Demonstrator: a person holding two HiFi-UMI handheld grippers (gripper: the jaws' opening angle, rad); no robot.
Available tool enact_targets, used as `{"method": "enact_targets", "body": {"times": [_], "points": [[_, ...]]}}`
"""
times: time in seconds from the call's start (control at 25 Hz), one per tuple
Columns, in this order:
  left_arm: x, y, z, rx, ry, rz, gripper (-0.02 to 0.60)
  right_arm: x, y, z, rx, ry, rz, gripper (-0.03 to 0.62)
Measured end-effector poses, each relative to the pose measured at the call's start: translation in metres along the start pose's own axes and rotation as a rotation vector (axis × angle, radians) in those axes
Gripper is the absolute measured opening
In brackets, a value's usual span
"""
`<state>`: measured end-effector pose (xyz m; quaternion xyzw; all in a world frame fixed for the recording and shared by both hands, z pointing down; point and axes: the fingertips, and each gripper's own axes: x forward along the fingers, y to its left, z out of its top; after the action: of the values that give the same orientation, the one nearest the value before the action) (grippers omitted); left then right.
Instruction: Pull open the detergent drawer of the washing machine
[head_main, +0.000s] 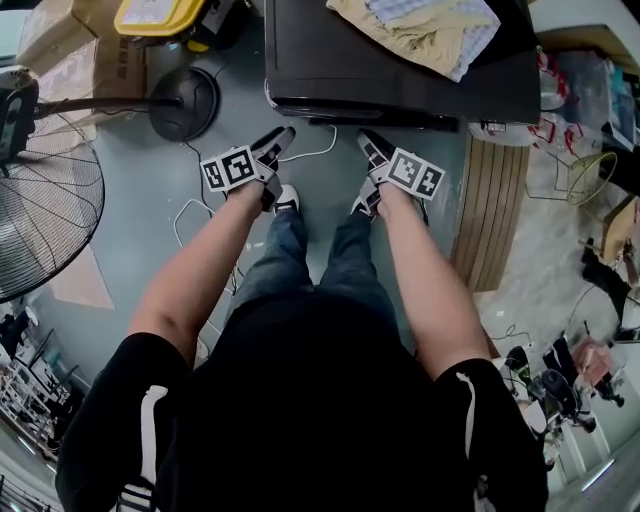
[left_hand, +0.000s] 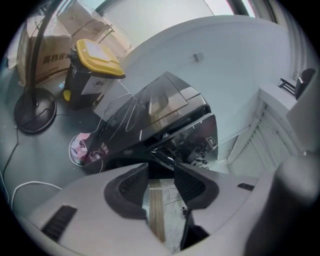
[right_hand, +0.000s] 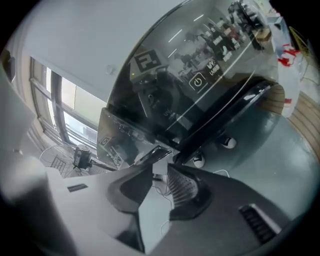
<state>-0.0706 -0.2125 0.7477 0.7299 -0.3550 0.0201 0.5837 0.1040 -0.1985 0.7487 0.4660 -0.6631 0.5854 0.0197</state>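
The black glossy washing machine (head_main: 400, 70) stands in front of me at the top of the head view, with folded cloth (head_main: 420, 30) on its lid. My left gripper (head_main: 278, 140) and right gripper (head_main: 368, 142) hang low just before its front edge, apart from it. In the left gripper view the left gripper (left_hand: 161, 182) is open with nothing between its pads, and the machine's mirror-like front (left_hand: 165, 125) lies ahead. The right gripper (right_hand: 159, 182) is open and empty too, facing the control panel with a power symbol (right_hand: 197, 81). I cannot pick out the drawer for certain.
A standing fan (head_main: 40, 210) and its round base (head_main: 185, 100) are at the left, beside cardboard boxes (head_main: 60, 50) and a yellow-lidded bin (left_hand: 92, 70). A white cable (head_main: 195, 210) lies on the floor. A slatted wooden panel (head_main: 490, 210) lies to the right.
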Motion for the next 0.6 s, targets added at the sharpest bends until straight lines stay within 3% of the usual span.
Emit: {"method": "enact_targets", "body": {"times": [0.24,0.6], "points": [[0.015,0.006,0.003,-0.085,-0.041,-0.044,0.179,0.011,-0.001,0.004,0.055,-0.039,0.047,0.110],[0.029,0.013,0.007,-0.104,-0.047,-0.086,0.183,0.028,-0.006,0.008,0.132,-0.079,0.092,0.121]]}}
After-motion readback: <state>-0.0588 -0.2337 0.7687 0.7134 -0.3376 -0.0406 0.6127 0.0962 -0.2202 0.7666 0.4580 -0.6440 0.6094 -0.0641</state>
